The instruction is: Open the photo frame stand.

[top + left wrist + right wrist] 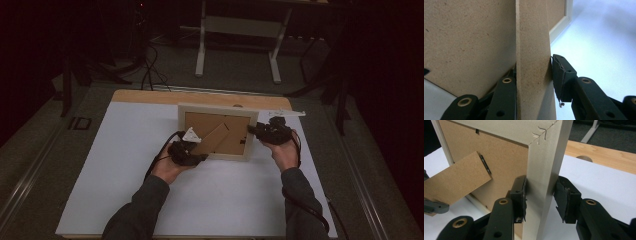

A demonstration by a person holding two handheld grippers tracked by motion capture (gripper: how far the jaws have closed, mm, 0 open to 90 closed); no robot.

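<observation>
A pale wooden picture frame (pixel 218 107) stands upright on the white sheet (pixel 130 165) with its brown backing board (pixel 469 37) facing me. Its brown stand leg (pixel 217 134) slants out from the back. My left gripper (pixel 200 150) is shut on that stand leg (pixel 532 50), one pad against each side of it. My right gripper (pixel 251 130) is shut on the frame's right upright rail (pixel 544 157), its pads (pixel 520 195) pressed on both faces. In the right gripper view the stand leg (pixel 456 180) shows at left, with a jaw of the left gripper on its lower end.
The white sheet covers a wooden tabletop (pixel 200 96), bare along its far edge. A small white strip (pixel 287 113) lies at the back right, close to my right gripper. Beyond the table stand a white metal frame (pixel 240 30) and floor cables (pixel 150 70).
</observation>
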